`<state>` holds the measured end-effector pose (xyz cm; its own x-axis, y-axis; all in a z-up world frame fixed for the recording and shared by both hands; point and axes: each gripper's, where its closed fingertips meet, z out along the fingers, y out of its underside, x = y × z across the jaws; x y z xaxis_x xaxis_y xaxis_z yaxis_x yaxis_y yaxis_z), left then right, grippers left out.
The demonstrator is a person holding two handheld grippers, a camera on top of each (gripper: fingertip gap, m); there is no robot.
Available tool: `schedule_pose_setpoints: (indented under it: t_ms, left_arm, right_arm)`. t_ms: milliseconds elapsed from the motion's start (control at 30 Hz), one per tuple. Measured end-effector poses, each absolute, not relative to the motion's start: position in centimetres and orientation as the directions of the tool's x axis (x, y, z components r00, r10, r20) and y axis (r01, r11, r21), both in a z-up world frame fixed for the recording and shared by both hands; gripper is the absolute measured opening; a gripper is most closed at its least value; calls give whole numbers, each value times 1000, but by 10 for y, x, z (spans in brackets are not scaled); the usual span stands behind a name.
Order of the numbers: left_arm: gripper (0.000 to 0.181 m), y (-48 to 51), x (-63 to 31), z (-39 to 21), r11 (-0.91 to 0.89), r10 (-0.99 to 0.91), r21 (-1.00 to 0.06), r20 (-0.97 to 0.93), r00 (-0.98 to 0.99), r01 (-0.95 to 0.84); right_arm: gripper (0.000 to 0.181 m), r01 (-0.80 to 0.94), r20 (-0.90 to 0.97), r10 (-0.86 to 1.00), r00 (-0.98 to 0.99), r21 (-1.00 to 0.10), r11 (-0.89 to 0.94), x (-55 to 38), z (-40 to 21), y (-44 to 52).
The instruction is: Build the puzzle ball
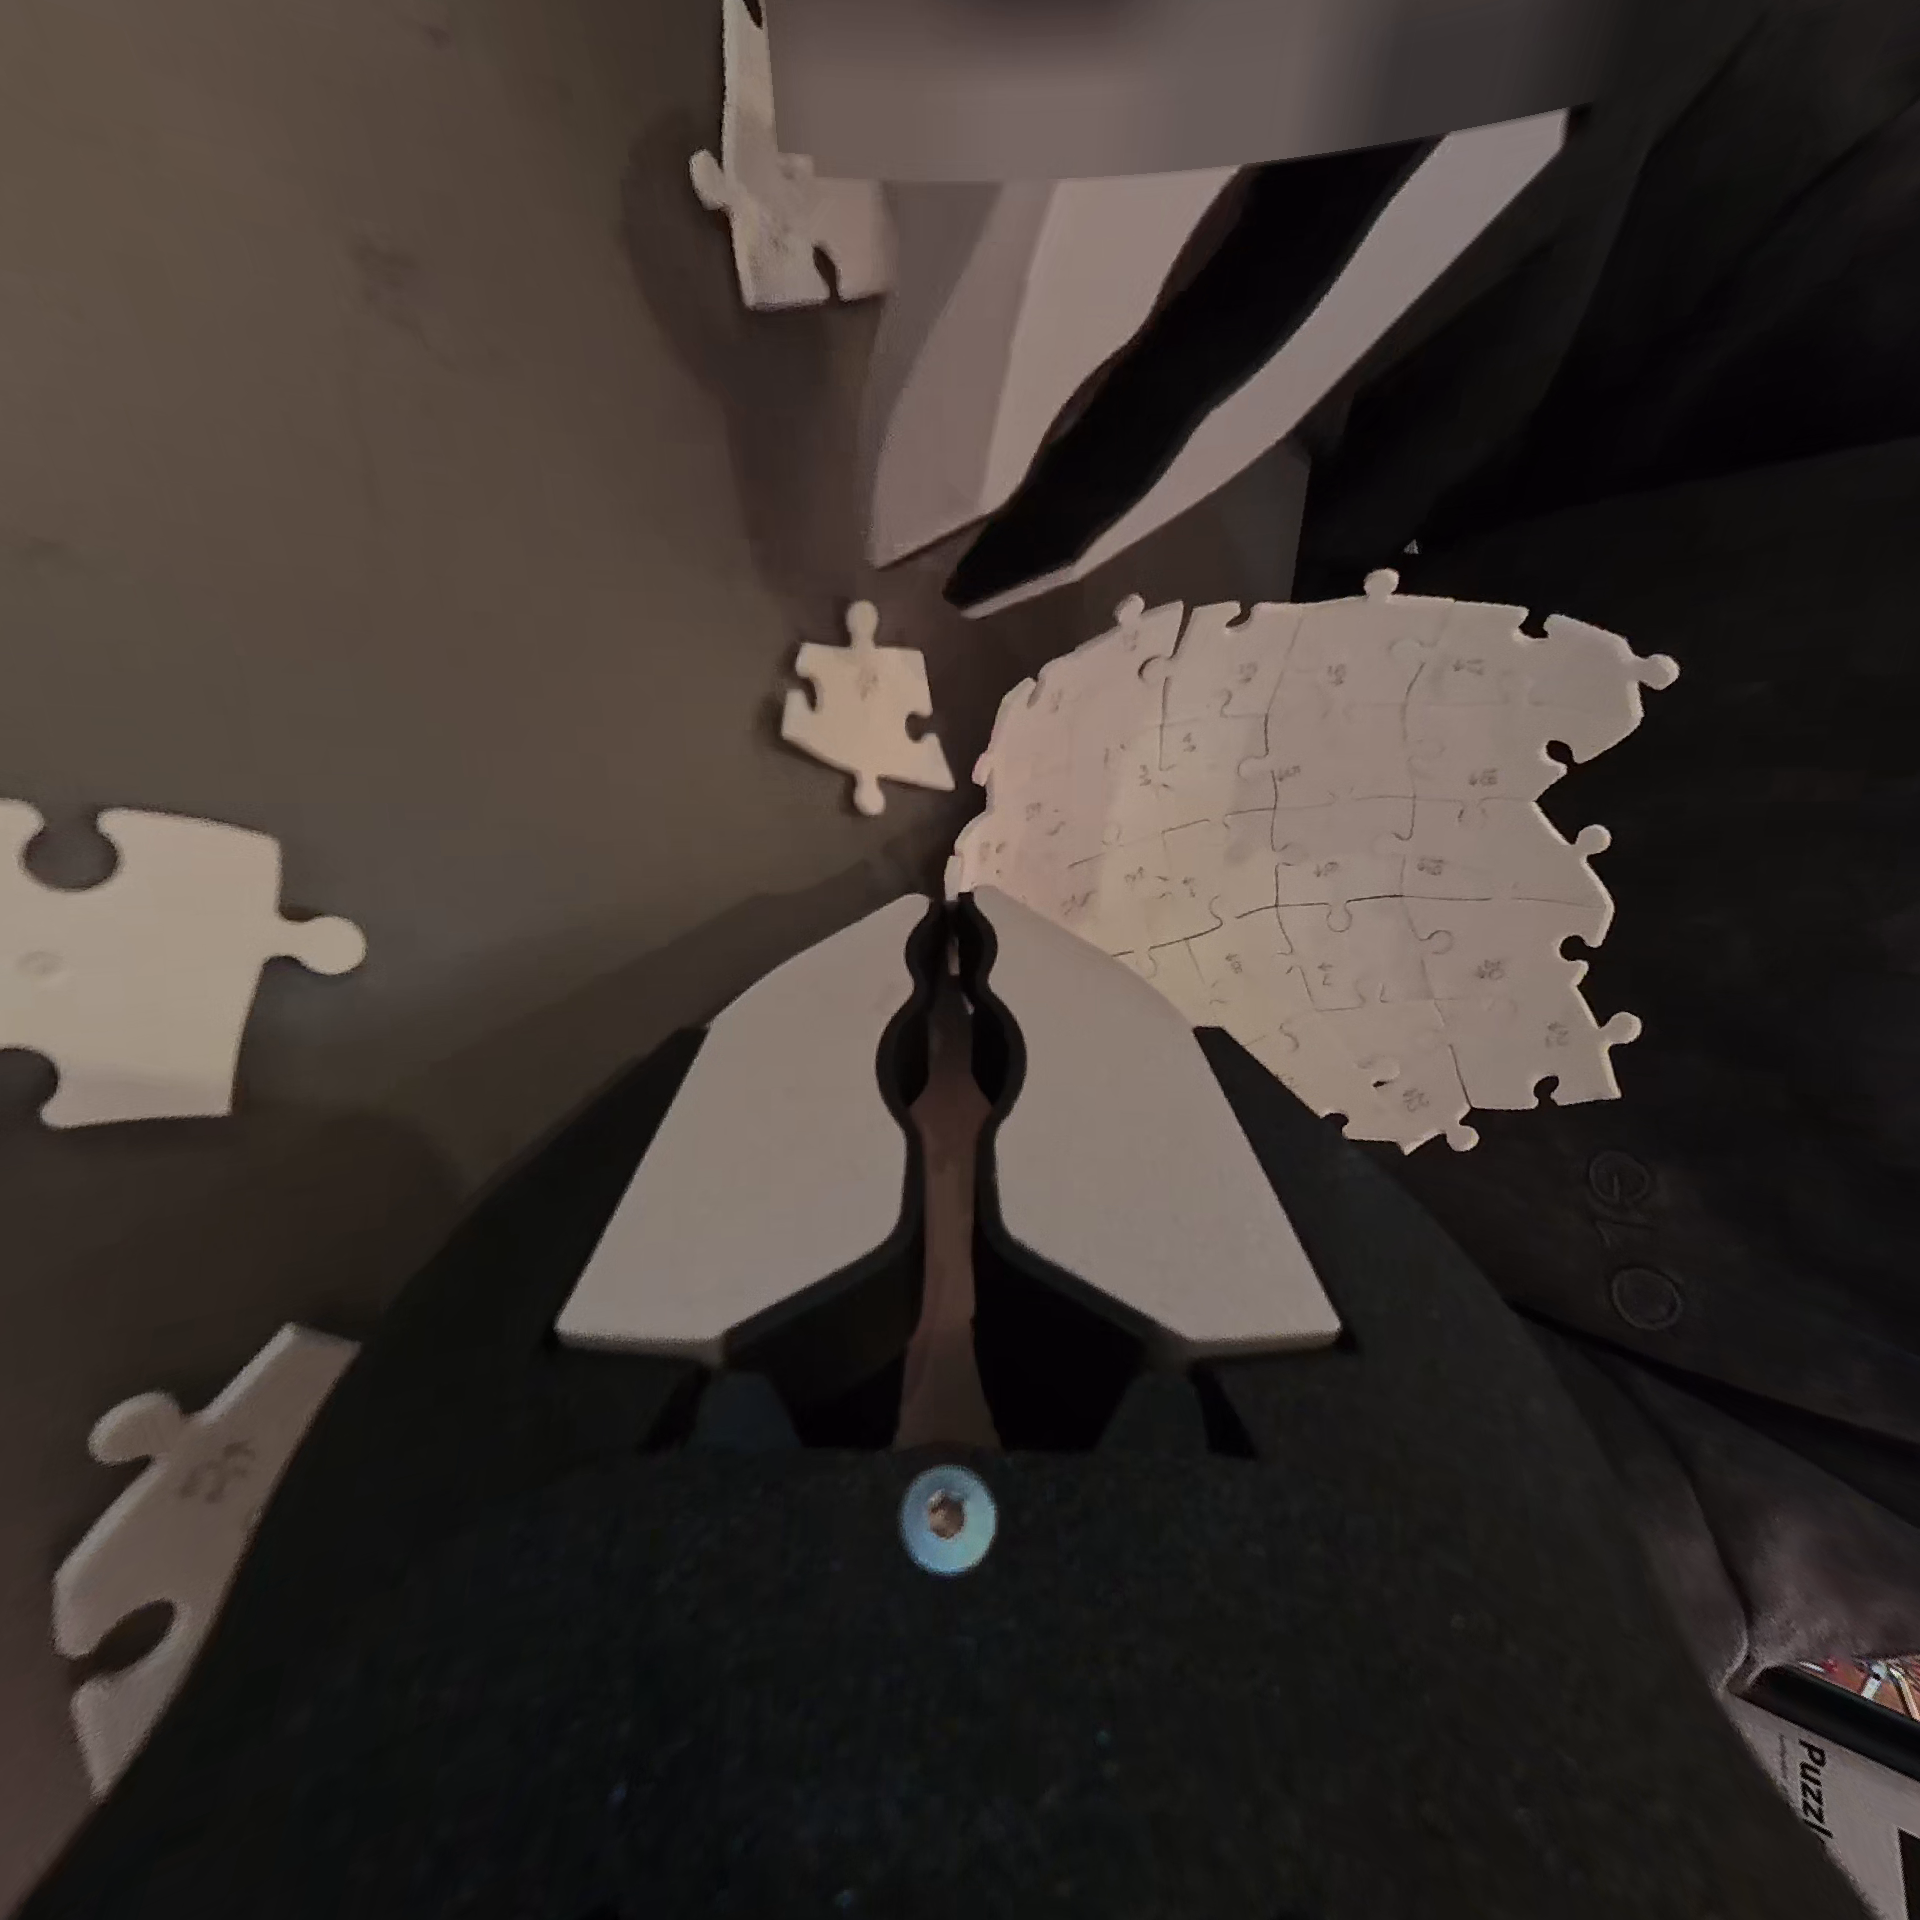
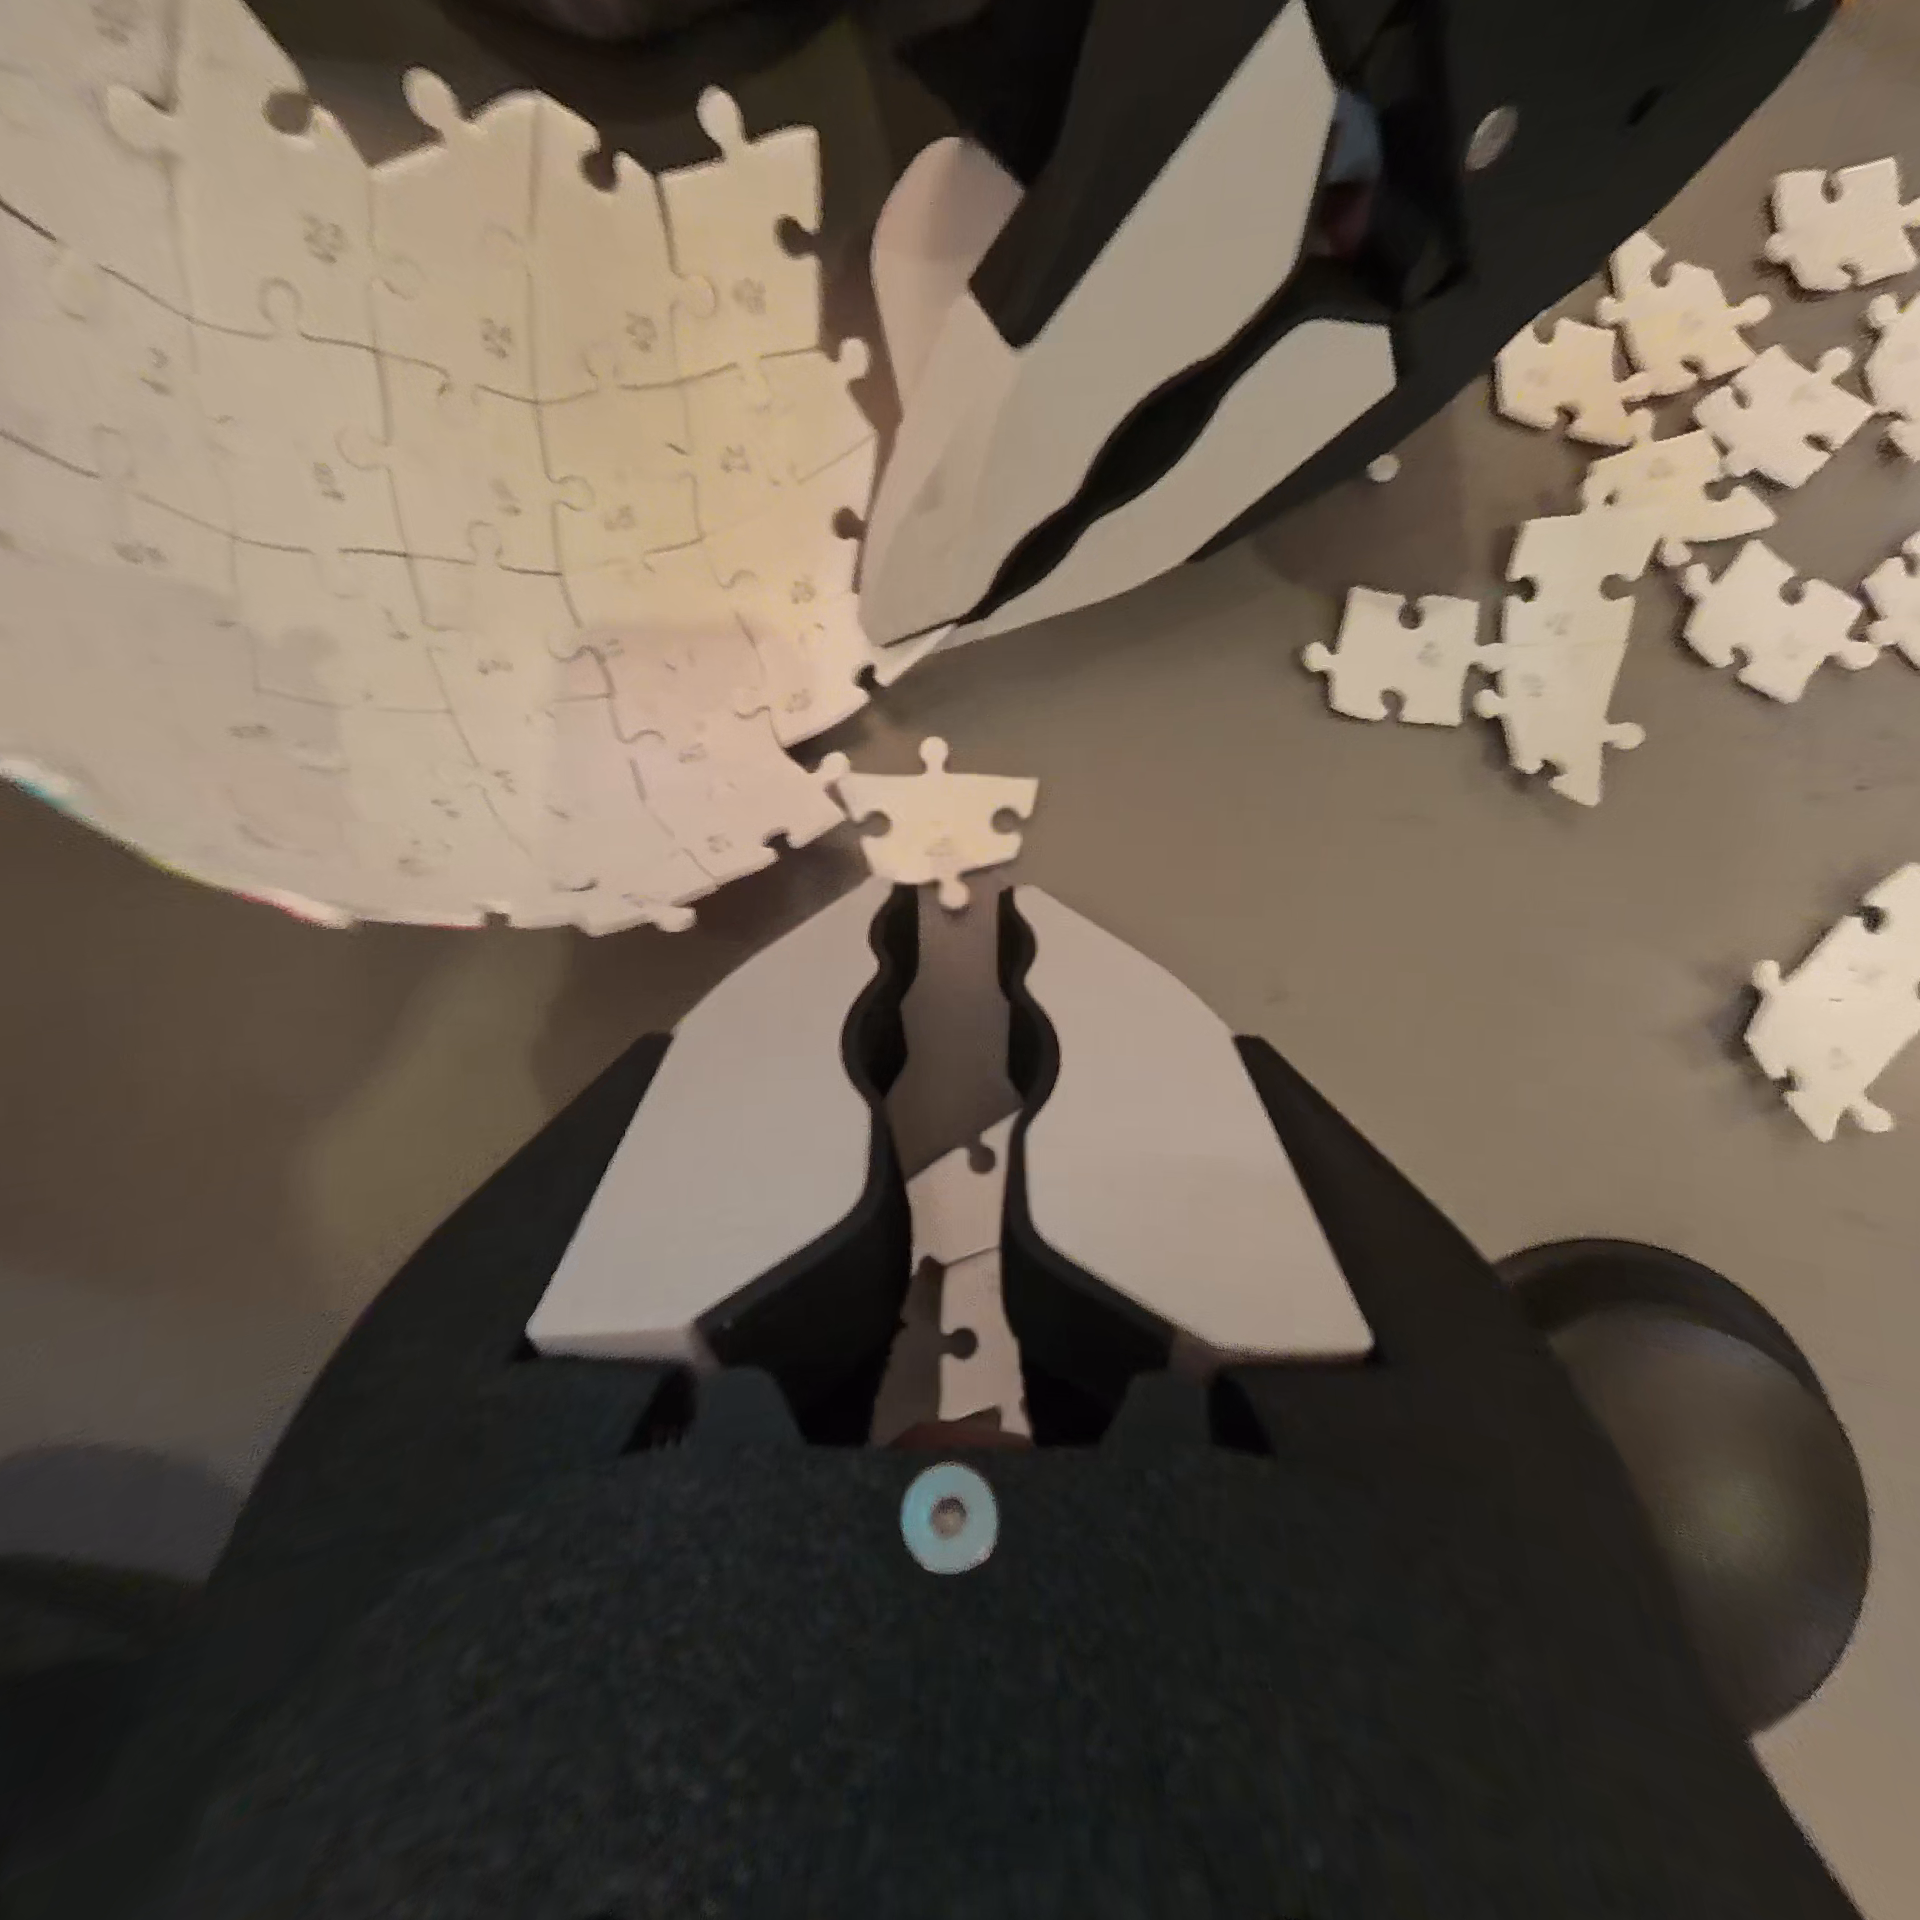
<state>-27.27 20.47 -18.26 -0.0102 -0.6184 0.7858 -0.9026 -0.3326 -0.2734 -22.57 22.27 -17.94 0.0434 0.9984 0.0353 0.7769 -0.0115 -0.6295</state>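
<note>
The partly built puzzle ball (image 1: pixel 1299 862) is a curved white shell of joined pieces, seen from its inner side. My left gripper (image 1: pixel 954 914) is shut on the shell's left edge and holds it above the grey table (image 1: pixel 364 468). In the right wrist view the shell (image 2: pixel 416 468) fills the upper left, with the left gripper (image 2: pixel 883 649) pinching its rim. A single white piece (image 2: pixel 940 821) lies just beyond my right gripper (image 2: pixel 958 906), whose jaws stand a narrow gap apart with the piece's lower tab between the tips. The same piece (image 1: pixel 868 717) shows beside the shell, under the right gripper (image 1: pixel 935 577).
Several loose white pieces (image 2: pixel 1662 468) are scattered on the table at the right, with more (image 2: pixel 1839 1008) nearer. Other loose pieces (image 1: pixel 135 956) lie to the left. A dark round object (image 2: pixel 1714 1455) sits at the lower right. A puzzle box (image 1: pixel 1829 1787) lies at the corner. The tips of one gripper are about 5 cm away from the tips of the other.
</note>
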Motion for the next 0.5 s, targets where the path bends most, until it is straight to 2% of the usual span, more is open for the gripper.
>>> schedule_pose_setpoints:
  t_ms: [100,233,367,500]
  left_arm:
    - [2,205,-273,-183,-331,-619,-274,785,-12,-903]
    - [2,205,-273,-183,-330,-618,-274,786,-13,-903]
    - [2,204,-273,-183,-329,-616,-273,787,-14,-904]
    - [2,203,-274,-183,-323,-612,-269,790,-16,-908]
  right_arm:
    - [15,804,32,999,24,-595,0,-228,-194,221]
    - [0,801,81,996,21,-597,32,-229,-196,222]
    - [0,806,102,995,21,-590,43,-228,-195,224]
    - [8,794,135,990,-45,-596,118,-231,-186,221]
